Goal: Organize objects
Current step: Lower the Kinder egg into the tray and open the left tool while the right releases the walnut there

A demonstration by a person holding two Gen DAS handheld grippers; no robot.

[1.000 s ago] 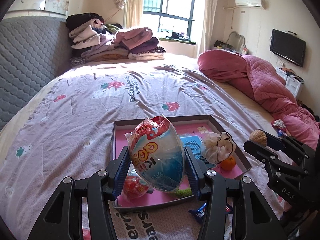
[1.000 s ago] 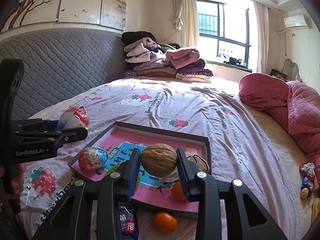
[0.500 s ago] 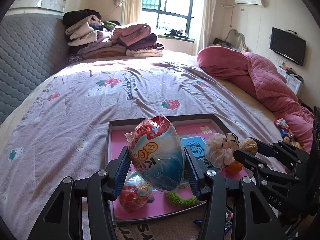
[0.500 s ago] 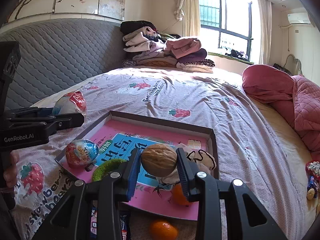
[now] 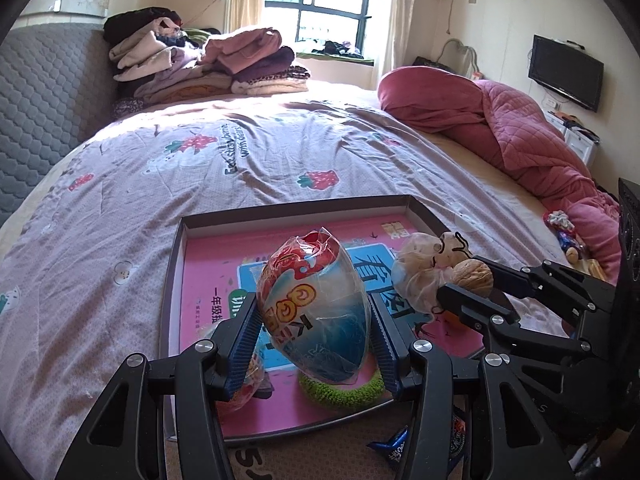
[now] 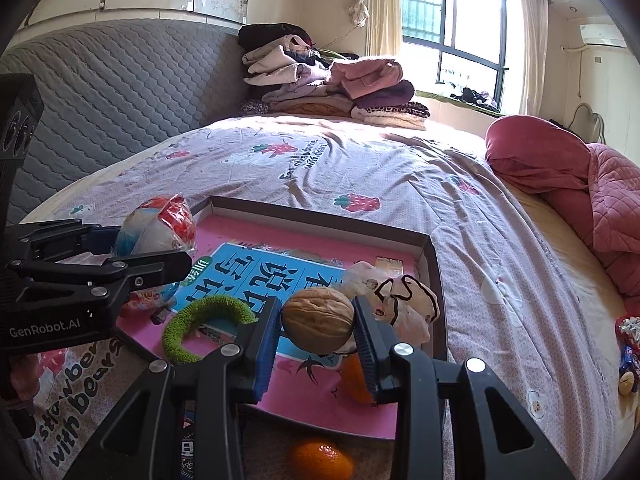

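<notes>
Both of your grippers have come lower and nearer to the tray (image 5: 176,280) since the earlier frame; the tray now fills more of each view, and the grips are unchanged. Your left gripper (image 5: 316,336) pinches the wrapped toy egg (image 5: 316,300) between its blue pads, just above the near part of the tray. Your right gripper (image 6: 316,332) pinches the walnut (image 6: 318,320), which hangs over the tray's near right part, just beside the small plush toy (image 6: 404,304).

Your right view shows what your left view hides: a second wrapped egg (image 6: 150,296) lies in the tray under the left gripper, one orange (image 6: 354,376) sits inside the tray behind the right finger, and another orange (image 6: 322,460) lies on the bedsheet (image 6: 360,176) outside the near rim. Your left view shows only a part of this second egg behind its left finger. It shows also a blue snack wrapper (image 5: 394,446) on the sheet before the tray.

The green fuzzy ring (image 6: 200,320) lies near the tray's front edge, between the two grippers. The far half of the tray is bare, and the sheet beyond it is open as far as the folded clothes (image 5: 208,64). The pink quilt (image 5: 500,128) lies well apart, on the right.
</notes>
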